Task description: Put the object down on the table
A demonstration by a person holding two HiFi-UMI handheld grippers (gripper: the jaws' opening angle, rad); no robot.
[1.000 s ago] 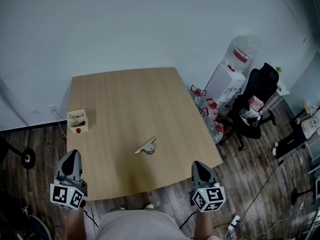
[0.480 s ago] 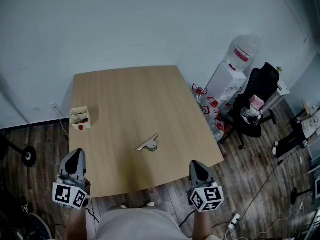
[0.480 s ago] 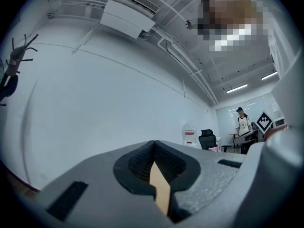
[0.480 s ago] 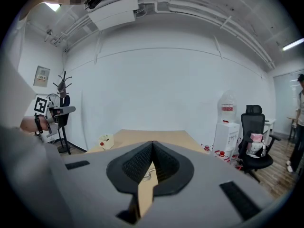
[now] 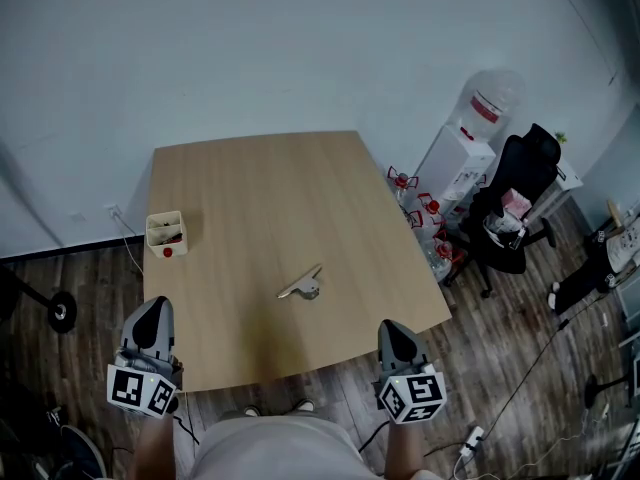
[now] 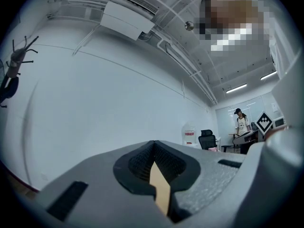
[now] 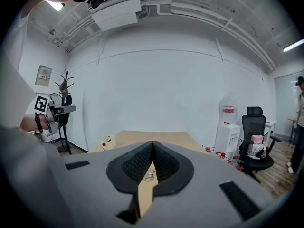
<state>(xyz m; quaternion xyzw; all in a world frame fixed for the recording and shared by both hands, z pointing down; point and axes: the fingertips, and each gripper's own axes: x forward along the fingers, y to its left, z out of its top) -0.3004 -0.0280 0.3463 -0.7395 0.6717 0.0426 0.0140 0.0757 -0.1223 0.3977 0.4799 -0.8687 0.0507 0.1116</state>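
Observation:
A small metal tool [image 5: 302,285] lies flat on the wooden table [image 5: 260,198], a little toward its near edge, with nothing touching it. My left gripper [image 5: 151,310] hovers off the table's near left corner, its jaws shut and empty [image 6: 154,167]. My right gripper [image 5: 394,328] sits off the near right corner, also shut on nothing [image 7: 152,163]. In the right gripper view the tool [image 7: 149,176] shows through the slit below the closed pads, well ahead on the table.
A small white box [image 5: 165,234] with red items stands at the table's left edge. A water dispenser [image 5: 465,153], bottles on the floor [image 5: 420,218] and a black office chair [image 5: 515,203] are to the right. A person [image 6: 242,127] stands far off.
The head view has shifted slightly, so the table sits a bit further right in frame. Both grippers stay shut near the near edge; the tool has not moved.

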